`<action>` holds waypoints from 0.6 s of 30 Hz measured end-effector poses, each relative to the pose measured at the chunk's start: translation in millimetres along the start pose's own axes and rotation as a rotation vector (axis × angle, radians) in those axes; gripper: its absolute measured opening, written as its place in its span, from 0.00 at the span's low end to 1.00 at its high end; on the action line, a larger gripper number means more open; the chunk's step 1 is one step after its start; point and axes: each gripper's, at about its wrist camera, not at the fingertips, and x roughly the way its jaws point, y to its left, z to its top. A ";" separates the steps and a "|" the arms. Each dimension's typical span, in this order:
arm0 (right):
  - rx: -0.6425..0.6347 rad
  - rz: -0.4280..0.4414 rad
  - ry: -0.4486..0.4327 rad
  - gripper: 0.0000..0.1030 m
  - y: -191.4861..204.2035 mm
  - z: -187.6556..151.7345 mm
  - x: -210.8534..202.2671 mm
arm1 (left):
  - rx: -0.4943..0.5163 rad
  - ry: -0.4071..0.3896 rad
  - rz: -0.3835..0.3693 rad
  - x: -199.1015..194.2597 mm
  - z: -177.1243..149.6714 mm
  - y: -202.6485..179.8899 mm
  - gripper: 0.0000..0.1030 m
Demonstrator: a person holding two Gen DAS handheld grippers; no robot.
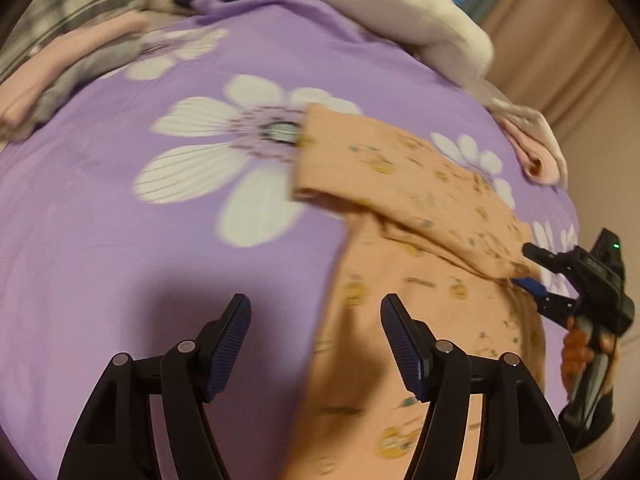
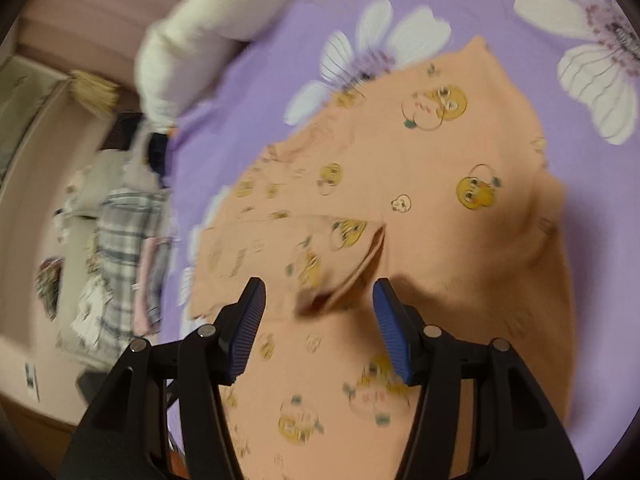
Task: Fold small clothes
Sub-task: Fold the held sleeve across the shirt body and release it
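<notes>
A peach printed garment (image 1: 404,208) lies on a bed's purple flowered sheet (image 1: 120,240), one sleeve (image 2: 288,256) folded across its body. The left tongs (image 1: 316,344) hover wide apart at the garment's edge, empty. The right tongs (image 2: 318,328) gape wide over the sleeve's cuff, gripping nothing.

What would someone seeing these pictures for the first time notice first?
A peach garment printed with yellow cartoon faces lies on a purple bedsheet with big white flowers, one sleeve folded across it. The open right gripper hangs just over that sleeve's cuff, and the open left gripper hovers at the garment's edge.
</notes>
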 end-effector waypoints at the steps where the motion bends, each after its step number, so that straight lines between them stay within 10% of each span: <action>1: 0.013 -0.005 0.023 0.52 1.2 4.7 10.6 | -0.016 -0.001 0.000 -2.2 -0.5 7.2 0.64; 6: -0.040 -0.118 0.050 0.06 16.1 11.8 27.0 | -0.050 -0.009 -0.015 -2.3 2.2 21.0 0.64; 14: -0.184 -0.076 -0.176 0.05 43.1 27.3 -45.0 | -0.025 -0.014 -0.043 4.3 11.7 14.2 0.64; 18: -0.174 -0.158 -0.140 0.08 19.0 33.8 -40.3 | 0.022 -0.020 -0.041 15.5 28.3 -4.5 0.64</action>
